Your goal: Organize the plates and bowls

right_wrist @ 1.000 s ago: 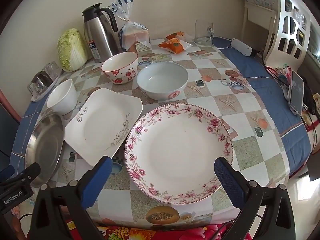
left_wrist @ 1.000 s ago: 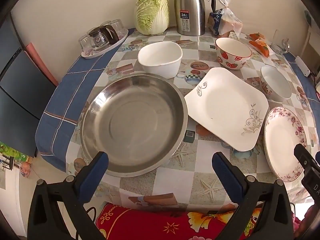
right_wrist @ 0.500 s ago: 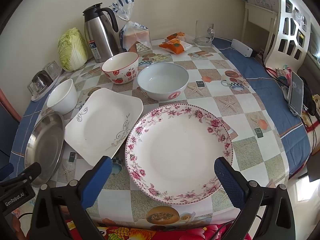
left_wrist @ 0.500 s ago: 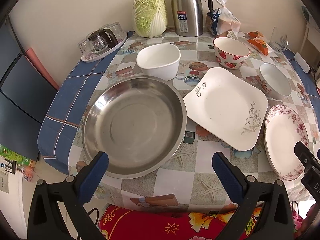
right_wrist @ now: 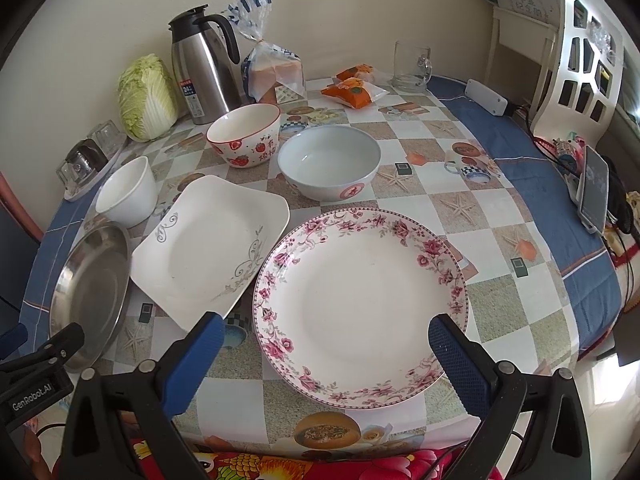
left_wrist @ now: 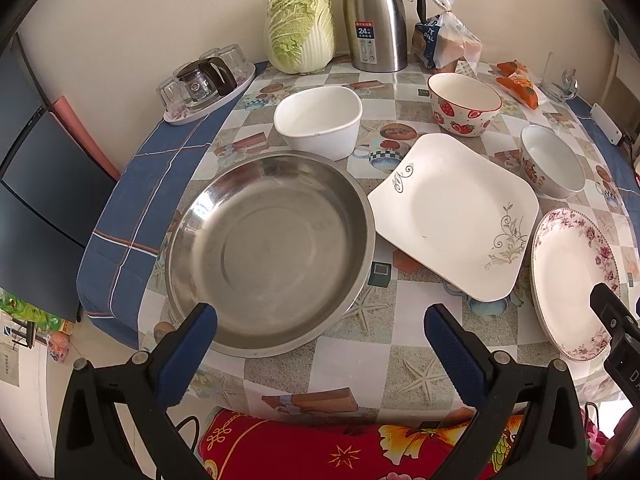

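From your left wrist, the left gripper (left_wrist: 320,322) gapes wide and empty; the steel pan (left_wrist: 268,252) lies at 12 o'clock, the square plate (left_wrist: 452,216) at 2, the white bowl (left_wrist: 320,120) beyond. Nothing looks stacked yet, so the sorting seems unstarted. From your right wrist, the right gripper (right_wrist: 326,334) is equally wide over the floral plate (right_wrist: 360,300), bowls at 11 and 12. The checked tablecloth (right_wrist: 472,208) meets a cream wall.

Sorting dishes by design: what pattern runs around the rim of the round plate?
Pink roses on white edge the round ceramic plate; clearest in the right wrist view.
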Motion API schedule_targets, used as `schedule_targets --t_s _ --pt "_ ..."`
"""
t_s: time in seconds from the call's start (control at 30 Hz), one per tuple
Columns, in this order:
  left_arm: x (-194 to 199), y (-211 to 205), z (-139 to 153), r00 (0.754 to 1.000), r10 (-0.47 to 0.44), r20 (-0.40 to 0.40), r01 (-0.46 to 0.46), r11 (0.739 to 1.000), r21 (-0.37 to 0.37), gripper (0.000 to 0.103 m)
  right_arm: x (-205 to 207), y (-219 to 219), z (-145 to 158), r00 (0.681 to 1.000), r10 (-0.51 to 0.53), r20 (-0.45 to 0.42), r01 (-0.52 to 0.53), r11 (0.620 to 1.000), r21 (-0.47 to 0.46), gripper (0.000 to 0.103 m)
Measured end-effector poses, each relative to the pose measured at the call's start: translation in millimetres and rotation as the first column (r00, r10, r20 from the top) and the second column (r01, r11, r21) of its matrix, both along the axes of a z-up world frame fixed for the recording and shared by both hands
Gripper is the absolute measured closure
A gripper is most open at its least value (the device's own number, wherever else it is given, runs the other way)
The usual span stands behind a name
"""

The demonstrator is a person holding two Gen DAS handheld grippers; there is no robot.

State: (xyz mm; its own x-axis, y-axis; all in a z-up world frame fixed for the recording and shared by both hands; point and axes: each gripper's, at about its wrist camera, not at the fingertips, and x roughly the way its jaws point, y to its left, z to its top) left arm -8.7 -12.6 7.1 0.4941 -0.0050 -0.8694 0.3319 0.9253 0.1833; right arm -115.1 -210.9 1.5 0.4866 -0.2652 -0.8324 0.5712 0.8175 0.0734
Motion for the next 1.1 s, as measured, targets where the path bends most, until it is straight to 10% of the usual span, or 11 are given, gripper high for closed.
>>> schedule_targets --t_s 1.1 --pt "-0.1 5.9 1.7 1.0 -0.004 -0.016 0.003 0.998 -0.061 0.0 5.4 2.5 -9.8 0.999 0.001 -0.044 0.0 1.0 0.015 0.0"
